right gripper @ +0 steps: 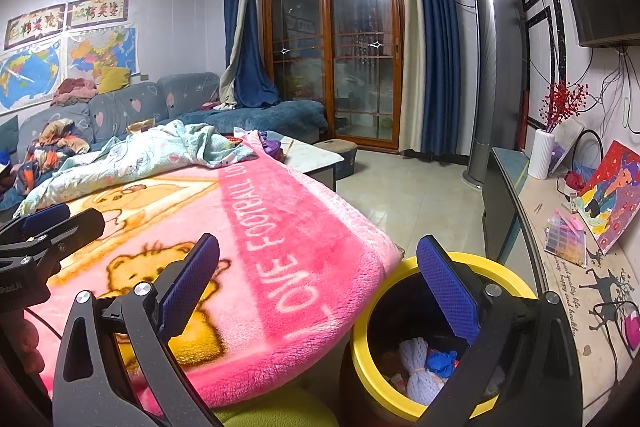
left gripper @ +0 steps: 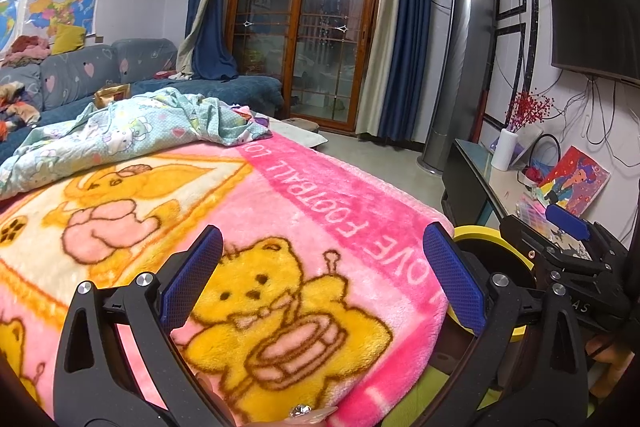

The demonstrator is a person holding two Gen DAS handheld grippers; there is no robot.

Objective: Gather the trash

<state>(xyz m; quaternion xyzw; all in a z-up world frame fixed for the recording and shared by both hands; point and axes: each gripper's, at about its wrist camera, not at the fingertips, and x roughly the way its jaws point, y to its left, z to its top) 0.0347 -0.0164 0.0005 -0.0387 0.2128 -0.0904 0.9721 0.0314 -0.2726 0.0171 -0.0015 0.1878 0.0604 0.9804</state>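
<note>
While both tools hung above the pink fleece blanket [right gripper: 280, 227] with its yellow bear prints, neither one held anything. The left gripper [left gripper: 320, 275] had its blue textured pads spread wide apart, with only the blanket's bear pattern visible between them, and the pads touched nothing. The right gripper [right gripper: 320, 291] was just as widely spread; its left pad [right gripper: 188, 283] sat over the blanket, while its right pad [right gripper: 448, 295] hung over the mouth of the round black bin with a yellow rim [right gripper: 500, 267]. That bin stood on the floor just beside the blanket's right edge. Inside it lay the collected trash: a white foam net sleeve [right gripper: 416, 367] and, touching it, a crumpled blue scrap [right gripper: 440, 363]; other bits lower down were too dim to make out. From the left wrist view, the same yellow-rimmed bin [left gripper: 480, 233] showed only partly behind the right pad [left gripper: 452, 279], with the right gripper's black frame [left gripper: 576, 251] beside it. A crumpled pale blue cartoon-print sheet [left gripper: 132, 131] lay on the far end of the blanket. A tiled floor [right gripper: 416, 195] stretched toward the wooden-framed glass doors [right gripper: 336, 43].
</note>
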